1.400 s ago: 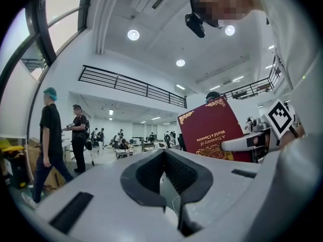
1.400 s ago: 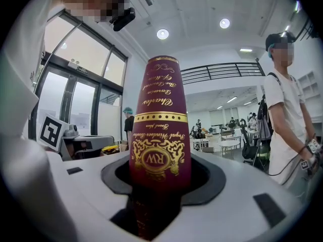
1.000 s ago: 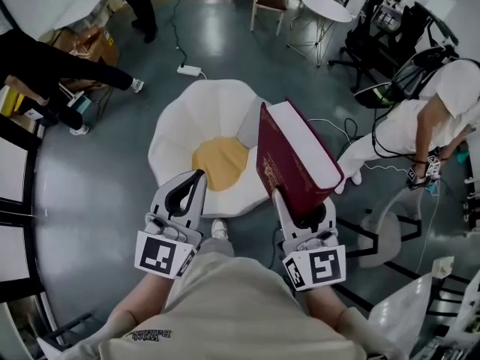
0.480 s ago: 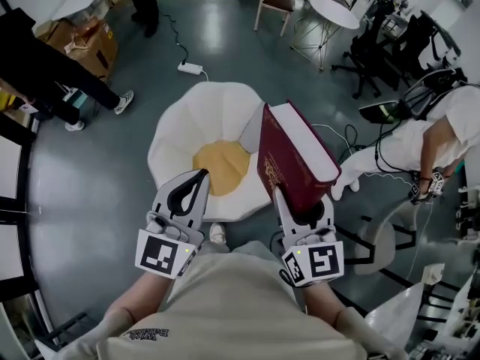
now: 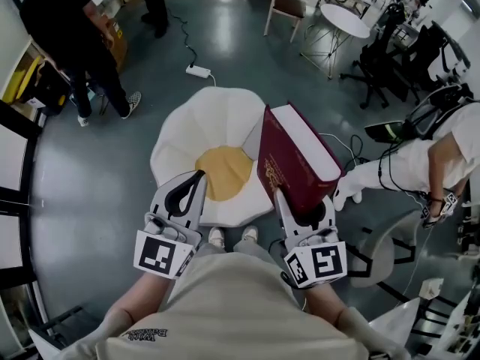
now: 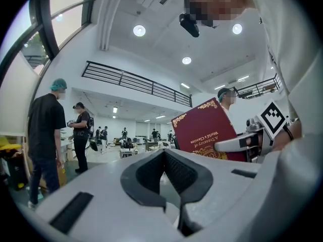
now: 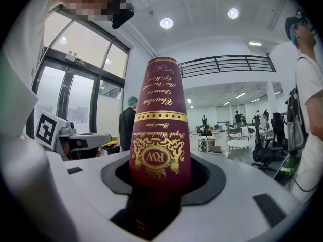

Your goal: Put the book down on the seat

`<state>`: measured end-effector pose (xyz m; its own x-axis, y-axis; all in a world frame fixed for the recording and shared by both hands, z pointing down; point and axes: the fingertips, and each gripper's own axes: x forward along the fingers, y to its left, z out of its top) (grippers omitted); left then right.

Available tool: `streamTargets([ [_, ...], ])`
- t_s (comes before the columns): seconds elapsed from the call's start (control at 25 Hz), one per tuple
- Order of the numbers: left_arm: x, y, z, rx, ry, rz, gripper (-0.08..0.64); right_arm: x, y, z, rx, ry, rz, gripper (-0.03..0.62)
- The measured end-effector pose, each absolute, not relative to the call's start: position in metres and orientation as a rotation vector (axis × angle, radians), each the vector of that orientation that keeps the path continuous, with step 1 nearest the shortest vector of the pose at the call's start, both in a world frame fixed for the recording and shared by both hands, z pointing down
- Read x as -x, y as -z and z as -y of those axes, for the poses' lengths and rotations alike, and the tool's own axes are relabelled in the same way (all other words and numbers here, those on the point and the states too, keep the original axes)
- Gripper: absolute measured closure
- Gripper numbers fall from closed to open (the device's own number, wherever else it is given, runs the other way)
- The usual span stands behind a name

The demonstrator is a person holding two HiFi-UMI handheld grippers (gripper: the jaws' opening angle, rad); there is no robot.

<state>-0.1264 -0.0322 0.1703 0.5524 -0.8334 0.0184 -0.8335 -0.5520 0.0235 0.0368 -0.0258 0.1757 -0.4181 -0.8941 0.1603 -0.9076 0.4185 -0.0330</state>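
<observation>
"Where's the book [image 5: 296,160]?"

"Upright in the right hand-held gripper [image 5: 303,203], pinched at its lower end. It's held up by the white seat's [image 5: 202,122] right edge, not on it. That gripper's view shows a gilt spine; overhead, just cover and pages."

"The left hand-held gripper [image 5: 196,178]?"

"Level, jaws pressed together, empty. Both shoes [image 5: 217,237] now show at the seat's front; before, one."

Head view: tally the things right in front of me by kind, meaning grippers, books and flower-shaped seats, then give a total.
Grippers: 2, the left gripper and the right gripper
book: 1
flower-shaped seat: 1
Total: 4
</observation>
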Motion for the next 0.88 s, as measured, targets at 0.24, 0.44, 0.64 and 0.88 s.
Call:
streamTargets([
  [0.24,0.116,-0.182,0.046,-2.711,-0.018,1.508,0.555,-0.05,-0.189,0.041,-1.563,-0.21,2.551,0.377],
  [0.44,0.108,-0.194,0.057,-2.699,-0.038,1.512,0.555,-0.056,-0.207,0.047,-1.514,-0.299,2.537,0.377],
  [0.64,0.097,-0.215,0.075,-2.697,-0.041,1.505,0.556,-0.062,-0.228,0.062,-1.466,-0.395,2.522,0.377],
  [0.88,0.083,-0.255,0.107,-2.704,-0.055,1.472,0.555,-0.075,-0.279,0.1,-1.469,-0.635,2.493,0.377],
])
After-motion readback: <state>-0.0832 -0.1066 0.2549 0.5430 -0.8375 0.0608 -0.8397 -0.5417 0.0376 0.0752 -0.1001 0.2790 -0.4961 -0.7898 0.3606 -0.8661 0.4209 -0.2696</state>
